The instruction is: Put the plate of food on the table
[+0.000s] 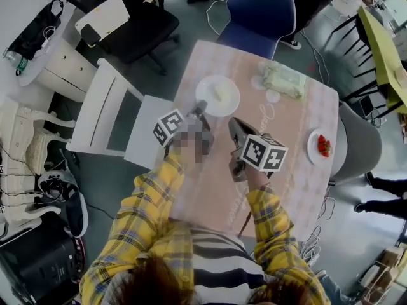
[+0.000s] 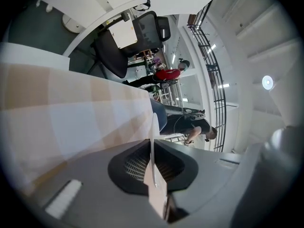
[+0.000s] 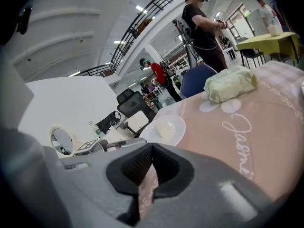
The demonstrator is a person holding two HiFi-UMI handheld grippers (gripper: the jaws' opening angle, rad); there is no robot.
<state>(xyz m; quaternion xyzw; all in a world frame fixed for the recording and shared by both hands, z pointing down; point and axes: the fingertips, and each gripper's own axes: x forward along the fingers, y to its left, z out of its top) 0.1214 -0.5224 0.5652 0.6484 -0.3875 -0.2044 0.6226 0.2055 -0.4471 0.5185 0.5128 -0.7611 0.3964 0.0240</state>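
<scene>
Holding pale food (image 1: 219, 93) — white plate (image 1: 233, 101)

Tabletop (image 1: 299, 126): matt cloth cover, soft-looking, printed. Plate (image 1: 203, 100): smooth, glossy, ceramic-looking; the bundle (image 1: 283, 80) to the right of the plate is wrapped in crinkled film. Left gripper (image 2: 152, 151) and right gripper (image 3: 151, 148): matt grey plastic, with ribbed black pads (image 3: 137, 165).

A pale green wrapped packet (image 1: 284, 80) lies near the far right corner of the desk (image 1: 280, 151). A blue chair (image 1: 259, 14) stands at its far edge, a white chair (image 1: 105, 116) at its left edge and a grey chair (image 1: 359, 145) at its right.
</scene>
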